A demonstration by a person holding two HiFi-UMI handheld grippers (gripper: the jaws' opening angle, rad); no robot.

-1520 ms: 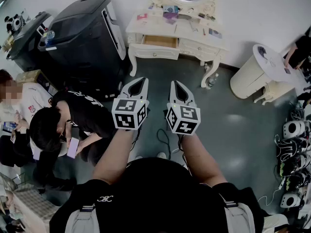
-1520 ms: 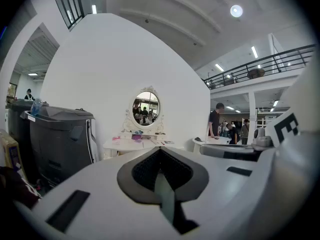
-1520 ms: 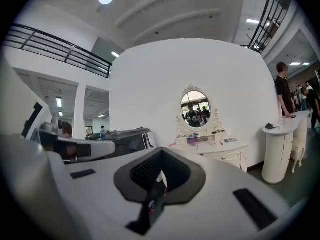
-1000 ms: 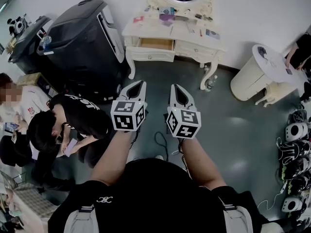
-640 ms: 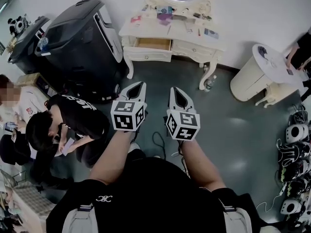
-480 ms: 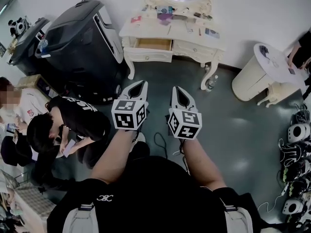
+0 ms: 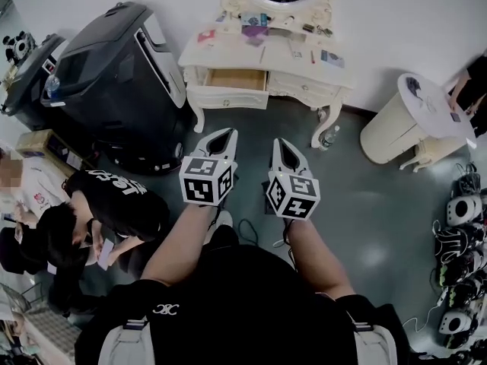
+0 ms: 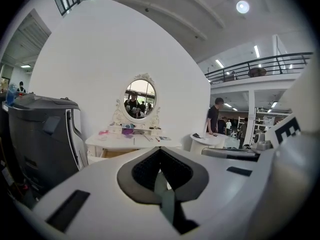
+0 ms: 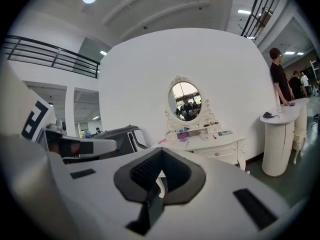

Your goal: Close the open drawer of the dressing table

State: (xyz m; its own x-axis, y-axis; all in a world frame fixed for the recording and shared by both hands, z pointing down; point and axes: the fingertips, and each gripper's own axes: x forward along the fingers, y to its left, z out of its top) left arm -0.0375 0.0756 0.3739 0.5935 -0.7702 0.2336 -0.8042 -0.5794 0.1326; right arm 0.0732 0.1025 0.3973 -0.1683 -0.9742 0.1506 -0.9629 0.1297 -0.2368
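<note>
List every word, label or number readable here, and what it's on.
Nothing reads clearly.
On the crouching person's black T-shirt: white lettering, blurred.
On the wearer's back, collar emblem: interlocked loops, no sure letters.
On left gripper and right gripper: square marker patterns, no words.
Items on dressing table: too small.

No readable text; white lettering on black shirt (image 7: pixel 129 204) illegible.
</note>
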